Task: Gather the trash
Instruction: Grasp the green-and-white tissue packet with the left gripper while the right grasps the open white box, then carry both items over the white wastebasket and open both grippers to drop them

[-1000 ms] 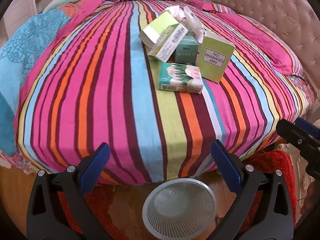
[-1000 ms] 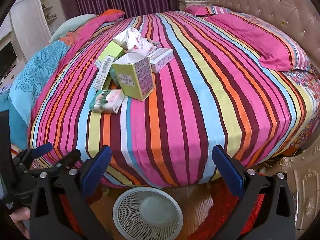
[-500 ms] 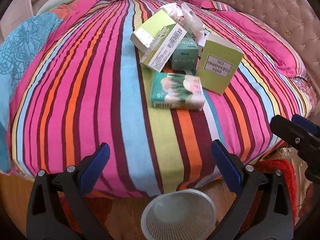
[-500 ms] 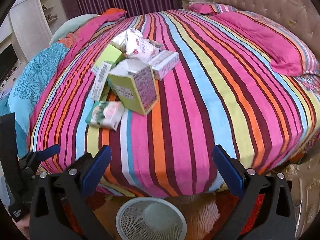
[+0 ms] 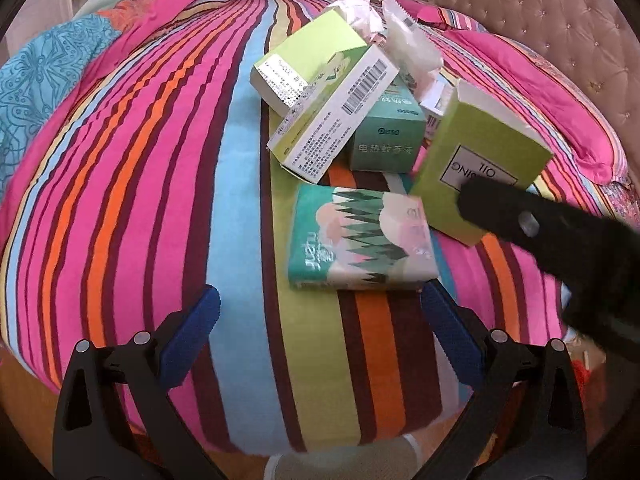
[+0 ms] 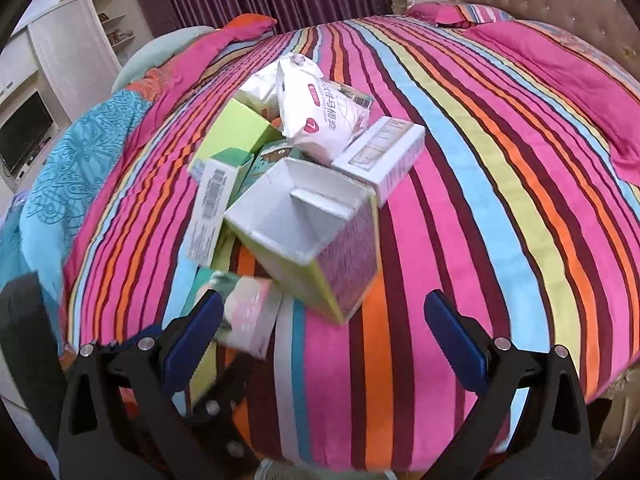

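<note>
A pile of trash lies on the striped bed [image 5: 160, 200]. Nearest is a green tissue pack [image 5: 360, 244], just ahead of my left gripper [image 5: 320, 332], which is open and empty. Behind it are a lime "cleansing oil" box [image 5: 480, 160], a teal box [image 5: 384, 144], a barcode box [image 5: 332, 116] and white bags [image 5: 412, 48]. My right gripper [image 6: 322, 340] is open and empty, close in front of the open-topped lime box [image 6: 312, 232]. The tissue pack [image 6: 248, 312] sits blurred by its left finger. One black arm of the right gripper [image 5: 560, 240] crosses the left wrist view.
A white mesh basket rim [image 5: 340, 464] peeks in below the bed edge on the wooden floor. Pink pillows [image 6: 560, 76] and a tufted headboard [image 5: 560, 20] lie to the right. A blue quilt [image 6: 60, 168] covers the bed's left side.
Both grippers have moved forward and over the bed toward the pile. The boxes loom larger, and the basket has slipped almost out of view below. Both stay open.
</note>
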Demonstrator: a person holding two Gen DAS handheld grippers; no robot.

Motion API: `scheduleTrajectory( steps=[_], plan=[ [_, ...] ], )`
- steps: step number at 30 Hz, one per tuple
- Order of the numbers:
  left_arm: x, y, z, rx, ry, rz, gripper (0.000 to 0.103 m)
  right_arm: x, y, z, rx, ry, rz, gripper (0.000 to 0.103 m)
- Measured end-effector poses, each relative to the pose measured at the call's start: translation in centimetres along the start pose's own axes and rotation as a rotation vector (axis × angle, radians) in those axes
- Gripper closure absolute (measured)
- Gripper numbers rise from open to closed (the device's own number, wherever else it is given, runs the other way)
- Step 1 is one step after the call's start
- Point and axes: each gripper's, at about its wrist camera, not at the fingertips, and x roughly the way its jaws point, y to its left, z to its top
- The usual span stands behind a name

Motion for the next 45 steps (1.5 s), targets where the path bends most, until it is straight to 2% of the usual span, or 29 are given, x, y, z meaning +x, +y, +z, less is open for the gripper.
scheduleTrajectory(
  steps=[3,9,12,13,15,16,17,22,27,36,45],
  plan=[
    [0.7,-0.2,0.6,0.008,-0.006,0.013,0.006,1.2,0.3,0.8,-0.006,0.004,-0.034,0.007],
    [1.1,-1.0,1.6,0.020,-0.037,0.007,0.006,2.3,0.2,1.7,-0.006,0.014,-0.021,0.008],
    [1.6,-1.3,2.1,0.022,-0.042,0.024,0.006,2.8,-0.5,1.8,0.014,0.053,0.022,0.021],
    [1.8,-1.4,2.2,0.024,-0.045,0.028,0.006,3.0,-0.7,1.9,0.021,0.067,0.036,0.022],
    [2.1,-1.4,2.3,0.029,-0.038,0.028,0.015,3.2,-1.1,1.9,0.030,0.093,0.076,0.029],
    [2.3,-1.4,2.3,0.032,-0.036,0.032,0.027,3.1,-1.0,1.9,0.026,0.095,0.076,0.029],
    [2.3,-1.4,2.3,0.037,-0.046,0.054,0.033,3.0,-1.0,1.9,0.022,0.096,0.080,0.029],
    [1.9,-0.4,2.2,0.026,-0.052,0.018,0.039,2.2,-1.7,1.8,0.059,0.091,0.097,0.030],
    [1.0,0.4,2.1,-0.001,-0.063,-0.003,0.039,0.8,-2.7,1.9,0.095,0.070,0.100,0.030],
    [-1.7,0.2,0.9,0.015,-0.070,-0.041,0.039,-2.2,-3.9,1.1,0.125,0.040,0.079,0.030],
    [-5.8,0.5,-2.9,0.060,-0.061,-0.046,0.040,-6.1,-4.2,-2.8,0.133,0.057,0.077,0.030]
  ],
)
